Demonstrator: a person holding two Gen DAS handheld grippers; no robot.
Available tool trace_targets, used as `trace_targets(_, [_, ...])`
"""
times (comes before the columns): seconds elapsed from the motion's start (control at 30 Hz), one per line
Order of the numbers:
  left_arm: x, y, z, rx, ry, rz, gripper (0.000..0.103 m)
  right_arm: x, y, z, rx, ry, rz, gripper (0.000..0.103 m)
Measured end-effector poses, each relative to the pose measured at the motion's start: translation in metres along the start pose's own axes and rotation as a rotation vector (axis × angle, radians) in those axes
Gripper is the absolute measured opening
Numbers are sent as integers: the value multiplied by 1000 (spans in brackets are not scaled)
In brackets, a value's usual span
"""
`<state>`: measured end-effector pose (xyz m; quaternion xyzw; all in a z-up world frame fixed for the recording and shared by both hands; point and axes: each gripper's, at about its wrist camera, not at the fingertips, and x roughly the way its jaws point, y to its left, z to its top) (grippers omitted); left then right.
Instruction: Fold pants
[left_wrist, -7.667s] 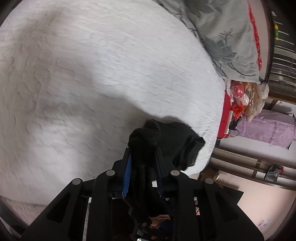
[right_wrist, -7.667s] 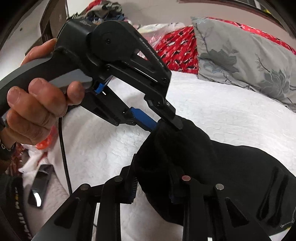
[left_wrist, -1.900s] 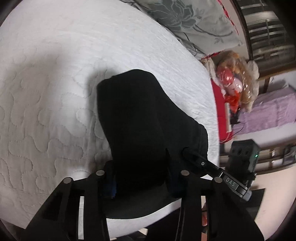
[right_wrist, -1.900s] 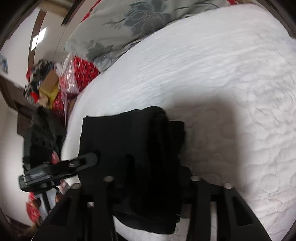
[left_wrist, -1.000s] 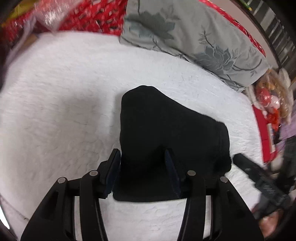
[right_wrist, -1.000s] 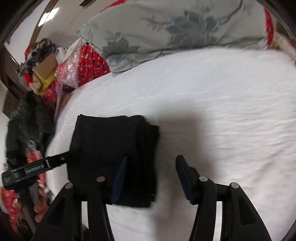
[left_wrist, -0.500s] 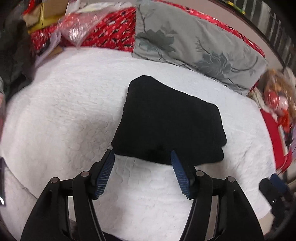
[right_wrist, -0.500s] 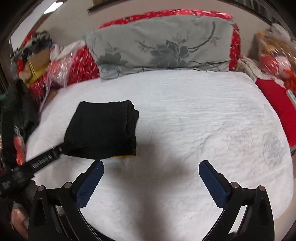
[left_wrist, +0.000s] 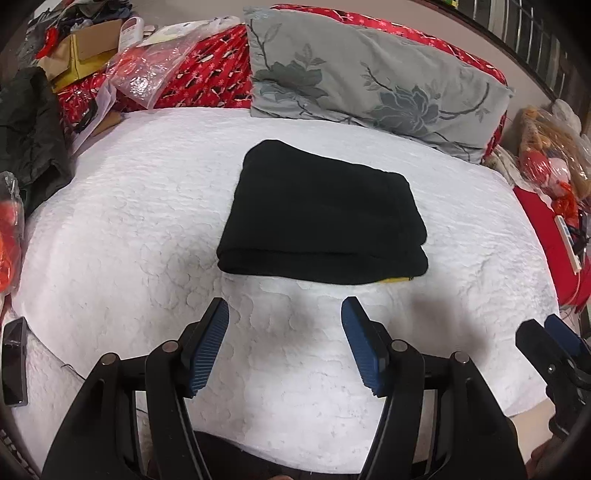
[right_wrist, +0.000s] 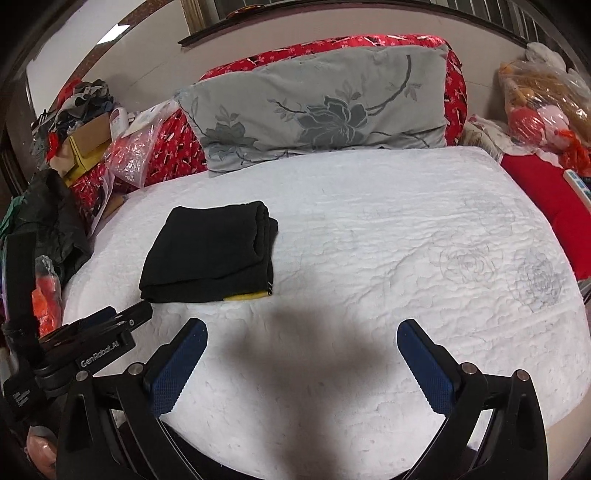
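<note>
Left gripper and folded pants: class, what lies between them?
Only bare white quilt lies between the open left gripper and the folded black pants, as the left wrist view shows.

Bright indoor light, sharp focus, soft central shadows, fisheye-curved edges

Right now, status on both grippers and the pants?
Left gripper open, empty. Right gripper open, empty. Black pants folded, lying flat on white bedspread, clear of both grippers. Nothing in the way.
</note>
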<state>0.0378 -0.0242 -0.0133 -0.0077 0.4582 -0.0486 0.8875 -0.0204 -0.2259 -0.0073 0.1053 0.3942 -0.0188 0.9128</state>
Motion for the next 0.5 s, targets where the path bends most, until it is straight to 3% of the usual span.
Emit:
trace_targets(0.17, [1,-3,1,3,20,-30,63,0,-2,-2,13,11,0,103])
trace_targets(0.3, [-8,-12,8,24,-23,-46,64,0,-1,-2,14,14,-4,103])
trace_targets(0.5, [-14,-19,8,53,-40,-20,67,5,-7,1,29,29,-6,103])
